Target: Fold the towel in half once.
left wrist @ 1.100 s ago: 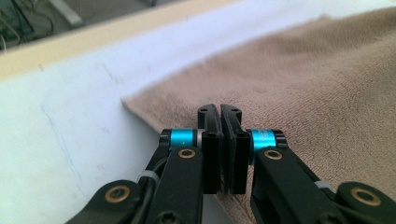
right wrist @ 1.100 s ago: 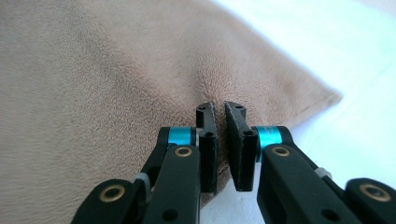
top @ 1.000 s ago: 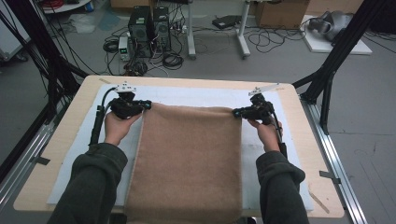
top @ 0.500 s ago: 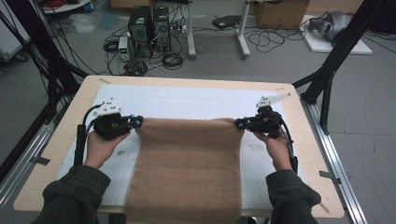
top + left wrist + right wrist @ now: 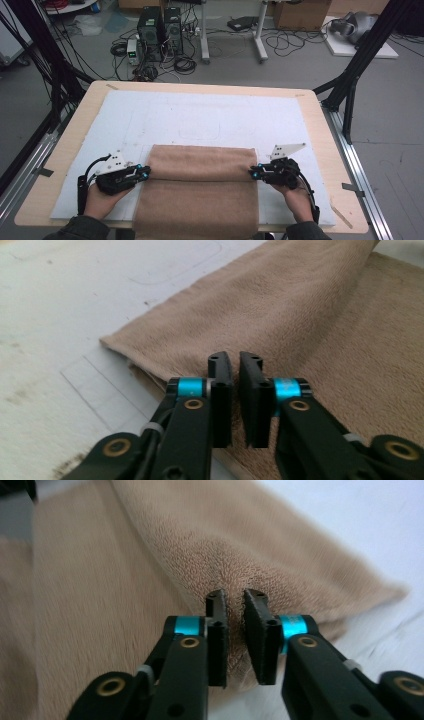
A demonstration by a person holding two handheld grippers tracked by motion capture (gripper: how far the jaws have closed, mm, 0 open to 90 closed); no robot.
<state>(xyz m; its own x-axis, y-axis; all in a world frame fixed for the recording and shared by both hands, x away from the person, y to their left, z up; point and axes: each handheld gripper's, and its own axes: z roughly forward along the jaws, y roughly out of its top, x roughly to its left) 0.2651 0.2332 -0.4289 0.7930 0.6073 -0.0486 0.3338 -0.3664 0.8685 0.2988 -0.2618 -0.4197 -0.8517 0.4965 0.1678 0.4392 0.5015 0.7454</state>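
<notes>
The brown towel (image 5: 197, 192) lies folded on the tabletop's (image 5: 65, 145) near side, its fold between the left tool (image 5: 145, 173) and right tool (image 5: 252, 173), whose jaws have just been opening to narrow gaps, gripping nothing.

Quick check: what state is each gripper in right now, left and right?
Left gripper: jaws just opening, a narrow gap, nothing between them; the towel lies just beyond.
Right gripper: jaws just opening, slightly apart, over the towel's folded edge, not clamping it.
</notes>
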